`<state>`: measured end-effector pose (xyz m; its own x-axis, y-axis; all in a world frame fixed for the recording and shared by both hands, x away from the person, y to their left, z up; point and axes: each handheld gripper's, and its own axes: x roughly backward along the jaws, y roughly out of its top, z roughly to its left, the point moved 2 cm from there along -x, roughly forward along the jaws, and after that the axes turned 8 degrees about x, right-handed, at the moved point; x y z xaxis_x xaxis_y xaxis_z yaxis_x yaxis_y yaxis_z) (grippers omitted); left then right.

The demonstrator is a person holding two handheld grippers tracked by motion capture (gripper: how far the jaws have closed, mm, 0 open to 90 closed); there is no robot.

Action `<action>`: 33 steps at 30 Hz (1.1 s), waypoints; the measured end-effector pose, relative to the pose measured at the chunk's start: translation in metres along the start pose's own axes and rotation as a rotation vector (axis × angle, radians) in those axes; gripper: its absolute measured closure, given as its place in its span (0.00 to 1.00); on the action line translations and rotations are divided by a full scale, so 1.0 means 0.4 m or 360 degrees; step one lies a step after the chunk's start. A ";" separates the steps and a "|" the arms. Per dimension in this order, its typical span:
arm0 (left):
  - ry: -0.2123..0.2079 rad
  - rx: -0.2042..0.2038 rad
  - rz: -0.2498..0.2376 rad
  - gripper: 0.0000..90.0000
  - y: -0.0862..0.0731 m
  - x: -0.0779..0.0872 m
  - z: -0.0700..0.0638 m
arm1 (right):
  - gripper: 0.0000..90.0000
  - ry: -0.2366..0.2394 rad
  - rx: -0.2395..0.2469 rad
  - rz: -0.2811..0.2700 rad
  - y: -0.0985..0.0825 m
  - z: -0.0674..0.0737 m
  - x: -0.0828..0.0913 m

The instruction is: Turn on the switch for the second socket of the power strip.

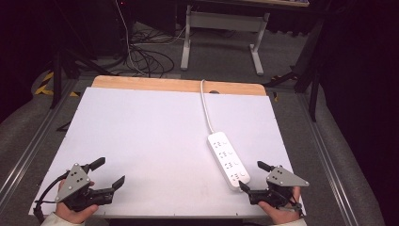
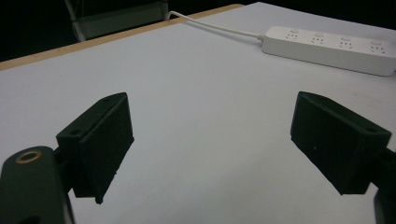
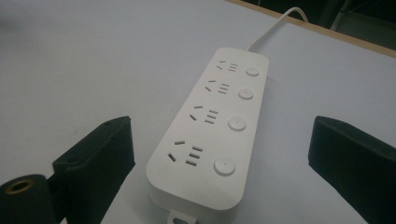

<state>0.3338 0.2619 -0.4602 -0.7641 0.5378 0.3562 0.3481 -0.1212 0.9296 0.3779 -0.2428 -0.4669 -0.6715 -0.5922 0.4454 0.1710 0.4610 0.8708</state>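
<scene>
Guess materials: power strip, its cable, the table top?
Power strip: looks like moulded white plastic, smooth satin, soft sheen on rounded edges. Cable: likely white rubbery or PVC sheath, since it bends in a smooth curve. Table top: matte white sheet, no glare, material unclear; the bare strip at its far edge looks like light wood or wood laminate.

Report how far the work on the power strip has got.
Done: nothing that shows; the power strip lies flat on the table, its sockets bare and its cord running off the far edge. In hand: the right gripper sits open at the strip's near end, jaws either side of it, not touching. Left: the grasp itself; the left gripper waits open, well apart from the strip.
</scene>
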 end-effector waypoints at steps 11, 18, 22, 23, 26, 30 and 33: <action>0.0004 0.0012 0.0004 0.15 0.000 -0.002 -0.001 | 0.11 -0.0014 0.0014 -0.0008 0.006 -0.002 0.002; 0.0012 0.0005 0.0006 0.15 0.000 -0.002 0.000 | 0.16 -0.0013 0.0056 0.0029 0.027 -0.004 -0.005; 0.0012 0.0005 0.0006 0.15 0.000 -0.002 0.000 | 0.21 -0.0006 0.0071 0.0031 0.049 -0.006 -0.007; 0.0012 0.0004 0.0006 0.15 0.000 -0.002 0.000 | 0.22 -0.0006 0.0070 0.0033 0.056 -0.008 -0.007; 0.0011 0.0005 0.0003 0.15 0.000 -0.001 0.000 | 0.24 -0.0005 0.0074 0.0024 0.071 -0.015 -0.011; 0.0010 0.0014 0.0005 0.15 0.000 -0.002 -0.001 | 0.26 -0.0006 0.0084 0.0032 0.100 -0.025 -0.019; 0.0011 0.0014 0.0006 0.15 -0.001 -0.002 -0.001 | 0.29 0.0001 0.0087 0.0038 0.118 -0.031 -0.027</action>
<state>0.3342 0.2613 -0.4606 -0.7664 0.5318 0.3604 0.3559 -0.1156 0.9274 0.4020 -0.2229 -0.4281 -0.6672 -0.5811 0.4660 0.1474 0.5102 0.8473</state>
